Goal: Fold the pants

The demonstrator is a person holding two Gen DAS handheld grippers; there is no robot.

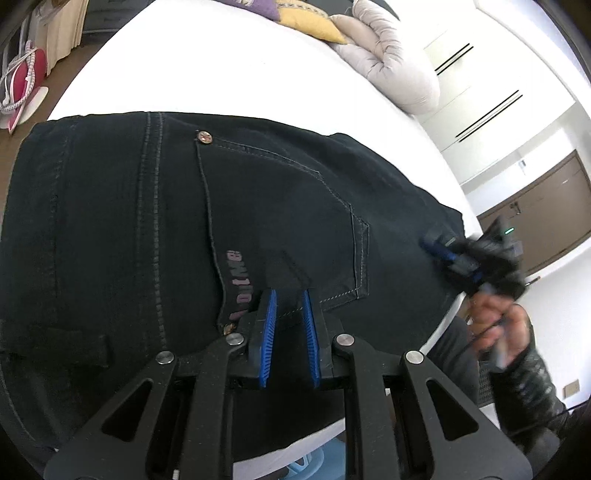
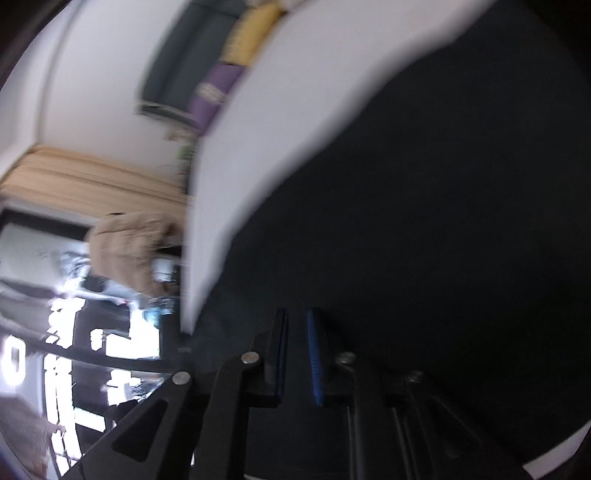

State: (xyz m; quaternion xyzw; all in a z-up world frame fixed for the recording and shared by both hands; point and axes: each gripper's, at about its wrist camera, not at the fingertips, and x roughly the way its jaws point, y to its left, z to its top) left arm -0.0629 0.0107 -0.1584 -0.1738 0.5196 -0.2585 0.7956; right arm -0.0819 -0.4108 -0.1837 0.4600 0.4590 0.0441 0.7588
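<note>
Dark pants point(image 1: 147, 221) lie flat on the white bed point(image 1: 221, 74), with a back pocket and its stitching facing up. My left gripper point(image 1: 288, 293) sits near the pocket's lower corner, its blue pads close together and pinching a raised fold of the cloth. In the left wrist view my right gripper point(image 1: 428, 240) is blurred, its tips at the pants' right edge, and a person's hand point(image 1: 491, 317) holds it. The right wrist view is smeared. There my right gripper point(image 2: 297, 314) hovers over the dark pants point(image 2: 424, 221) with its fingers close together. I cannot make out any cloth between them.
Purple point(image 1: 255, 7) and yellow point(image 1: 314, 22) pillows and a rolled pale duvet point(image 1: 388, 55) lie at the bed's far end. A pink item point(image 1: 22, 81) stands on the floor at left. A brown door point(image 1: 546, 210) is at right.
</note>
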